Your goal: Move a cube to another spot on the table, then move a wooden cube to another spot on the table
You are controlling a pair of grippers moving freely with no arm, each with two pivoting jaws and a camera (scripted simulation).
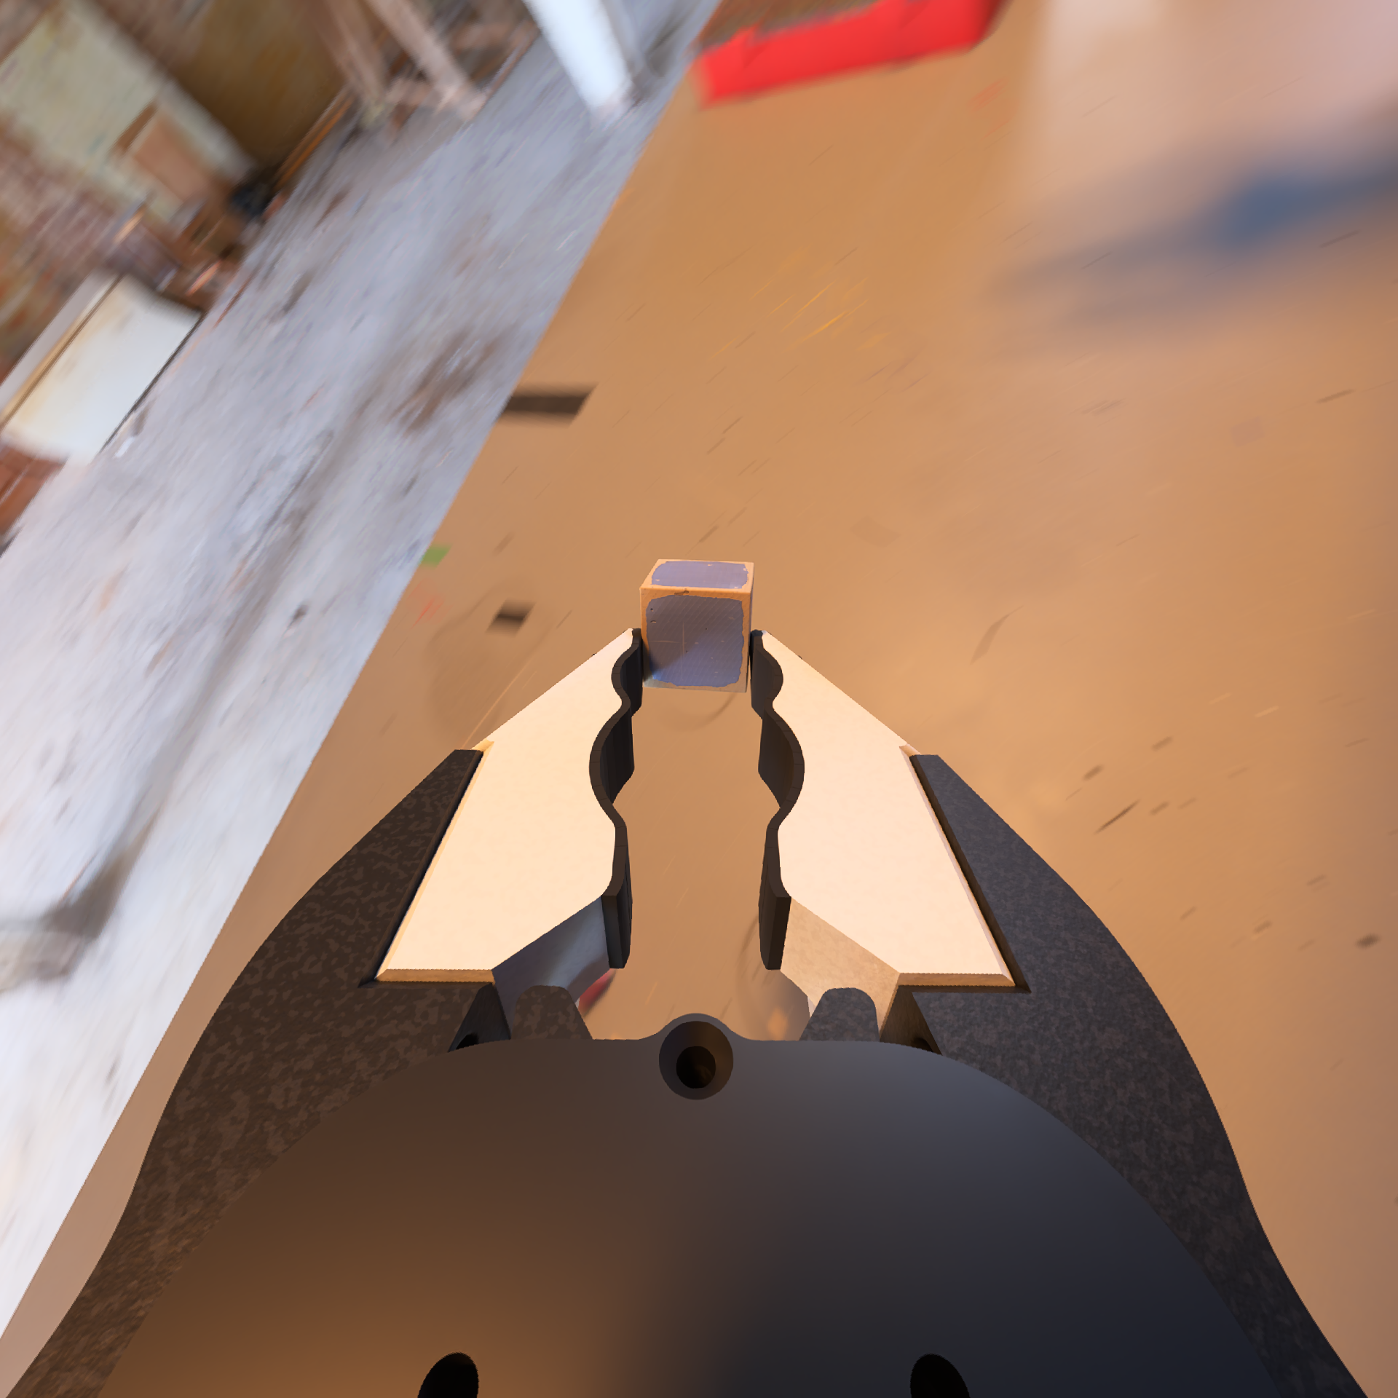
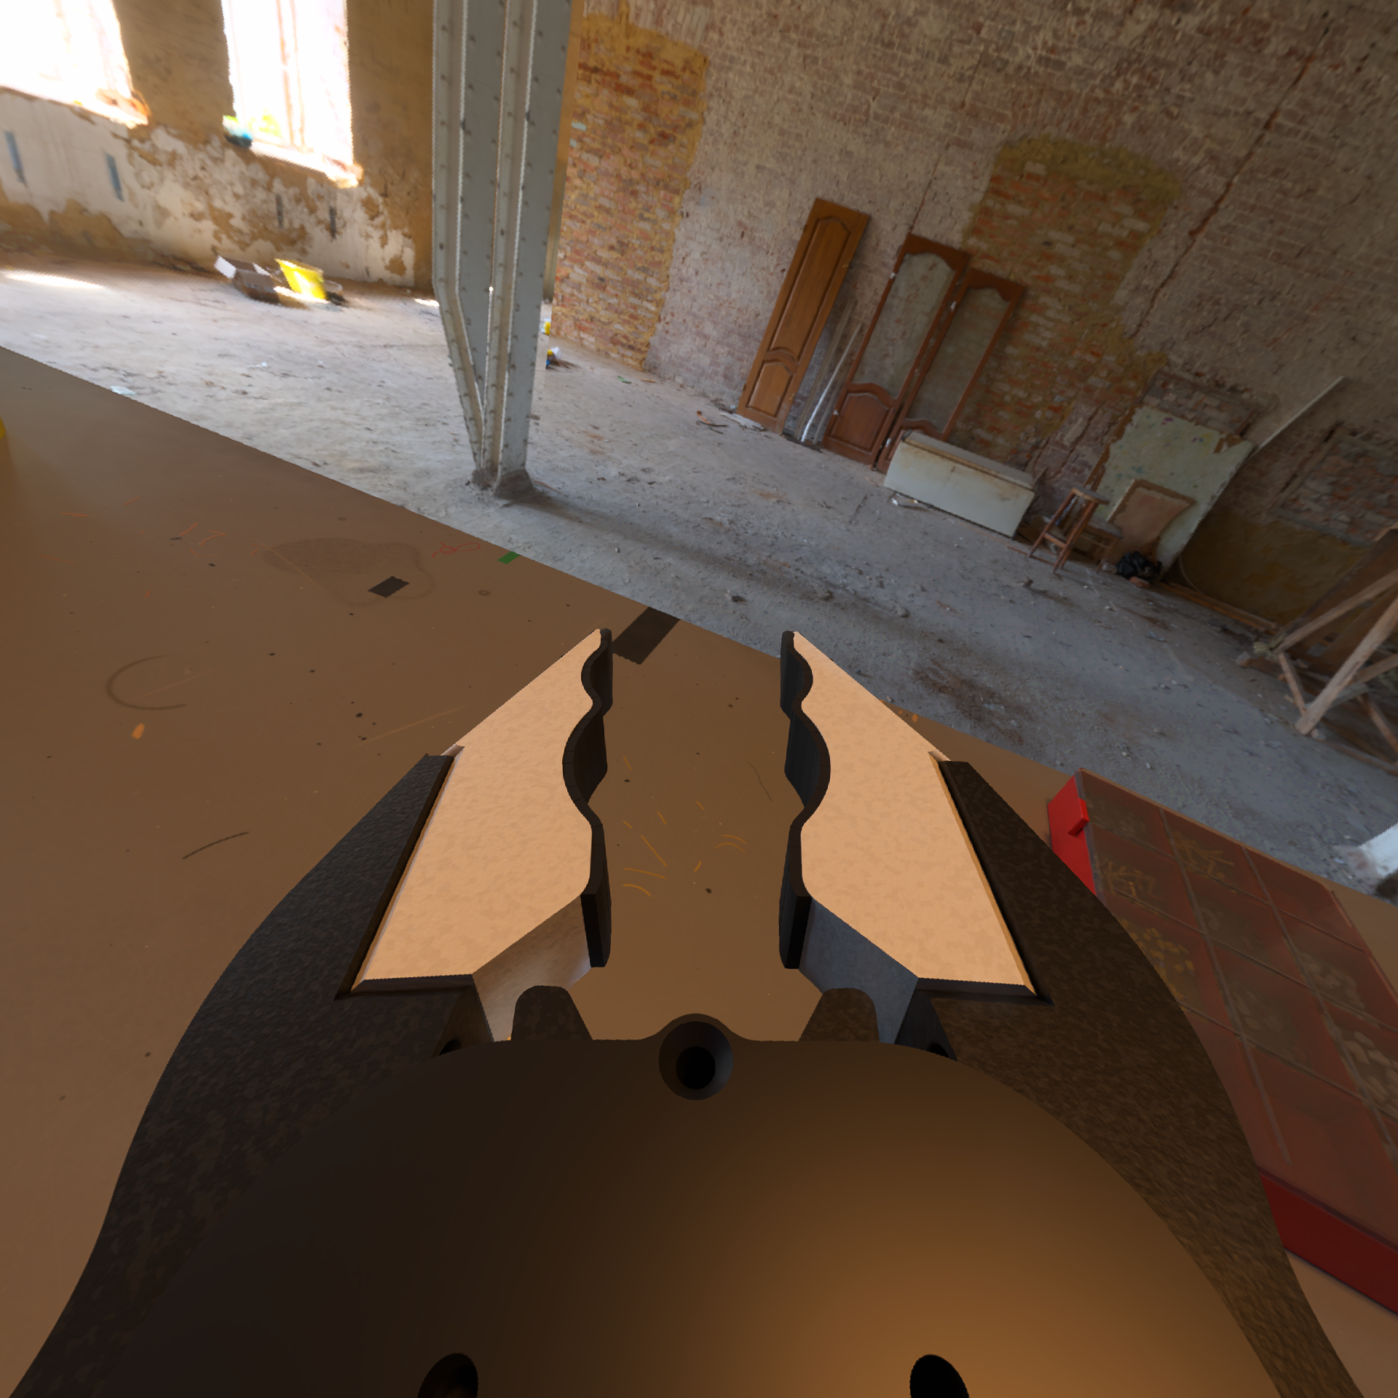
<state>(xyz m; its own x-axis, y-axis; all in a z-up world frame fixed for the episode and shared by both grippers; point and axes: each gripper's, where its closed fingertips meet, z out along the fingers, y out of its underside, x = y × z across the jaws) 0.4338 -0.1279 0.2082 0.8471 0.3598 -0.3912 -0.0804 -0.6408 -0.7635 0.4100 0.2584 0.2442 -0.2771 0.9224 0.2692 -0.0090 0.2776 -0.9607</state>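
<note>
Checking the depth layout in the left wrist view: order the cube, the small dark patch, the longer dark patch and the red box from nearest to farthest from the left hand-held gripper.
1. Cube, between the left hand-held gripper fingertips.
2. Small dark patch, ahead left.
3. Longer dark patch, farther left, near the table edge.
4. Red box, far end.

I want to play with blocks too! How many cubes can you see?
1. The cube sits pinched between the left gripper's fingertips, above the table. The right gripper is open and holds none. A second cube may be out of view.
</note>
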